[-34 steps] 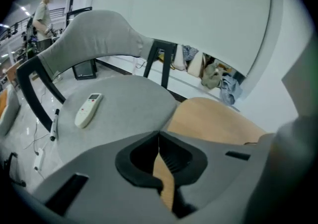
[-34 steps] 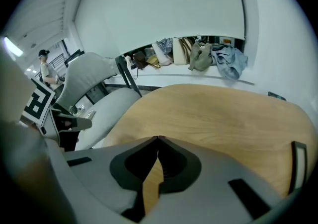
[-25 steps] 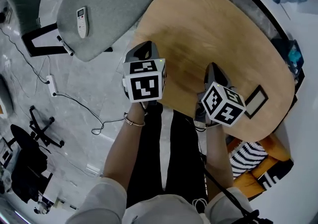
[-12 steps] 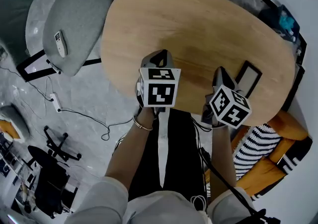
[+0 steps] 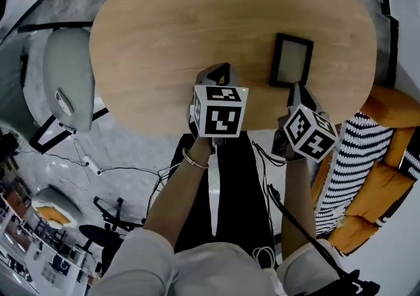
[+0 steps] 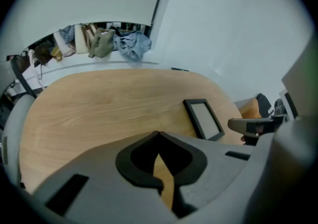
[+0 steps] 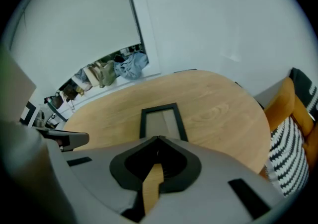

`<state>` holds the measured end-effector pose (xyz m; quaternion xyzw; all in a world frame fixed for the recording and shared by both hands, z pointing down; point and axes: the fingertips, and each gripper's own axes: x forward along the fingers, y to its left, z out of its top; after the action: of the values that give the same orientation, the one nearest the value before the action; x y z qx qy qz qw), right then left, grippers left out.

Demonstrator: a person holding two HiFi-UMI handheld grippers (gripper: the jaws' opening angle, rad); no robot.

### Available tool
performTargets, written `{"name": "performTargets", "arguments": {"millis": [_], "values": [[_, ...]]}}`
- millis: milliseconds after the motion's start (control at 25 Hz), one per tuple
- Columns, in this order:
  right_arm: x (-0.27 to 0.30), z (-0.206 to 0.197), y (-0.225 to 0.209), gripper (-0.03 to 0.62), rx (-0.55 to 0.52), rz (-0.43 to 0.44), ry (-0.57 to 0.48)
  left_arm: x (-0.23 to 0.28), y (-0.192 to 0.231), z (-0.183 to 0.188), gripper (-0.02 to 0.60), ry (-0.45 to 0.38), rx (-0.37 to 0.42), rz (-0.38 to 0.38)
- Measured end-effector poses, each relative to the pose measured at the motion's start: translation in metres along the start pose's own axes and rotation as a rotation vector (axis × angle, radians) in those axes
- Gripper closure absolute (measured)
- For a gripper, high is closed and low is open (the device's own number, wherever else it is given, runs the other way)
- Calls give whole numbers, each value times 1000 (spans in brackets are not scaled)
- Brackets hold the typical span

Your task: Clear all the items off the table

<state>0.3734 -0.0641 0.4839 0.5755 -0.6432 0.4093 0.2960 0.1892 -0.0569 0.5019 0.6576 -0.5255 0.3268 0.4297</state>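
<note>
Left gripper (image 5: 220,69) and right gripper (image 5: 298,88), jaws closed and empty, have swung round; the picture frame (image 5: 292,60), alone on the table (image 5: 177,25), now lies just ahead, upper right.

One table (image 5: 197,39); one black frame (image 5: 291,60); two grippers: left gripper (image 6: 158,134), right gripper (image 7: 158,139); one grey chair (image 5: 69,81).

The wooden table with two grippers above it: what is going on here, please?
A person stands at the near edge of the oval wooden table with a gripper in each hand. The left gripper and the right gripper are both shut and hold nothing. The only item visible on the table is a black picture frame, lying flat just ahead of the right gripper. Neither gripper touches it, so clearing it is not yet done.
</note>
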Motion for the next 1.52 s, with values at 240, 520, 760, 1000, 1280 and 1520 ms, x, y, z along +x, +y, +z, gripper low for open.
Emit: {"name": "performTargets", "arguments": {"millis": [240,520,760,1000,1280,1520], "values": [[-19,-20,-46,569,122,-53,-11,13,-57,-8,574,60,121,-37],[-14,-18,-77,569,165,-70,-14,32,-96,-6,574,85,163,-66],[2,-5,-93,569,158,-77,-15,55,-104,7,574,86,136,-59],[19,5,-108,569,133,-73,0,72,-108,16,574,96,144,-40],[30,10,-108,569,132,-66,17,81,-107,15,574,107,107,-39],[33,12,-109,569,130,-64,25,84,-113,16,543,120,93,-47]]}}
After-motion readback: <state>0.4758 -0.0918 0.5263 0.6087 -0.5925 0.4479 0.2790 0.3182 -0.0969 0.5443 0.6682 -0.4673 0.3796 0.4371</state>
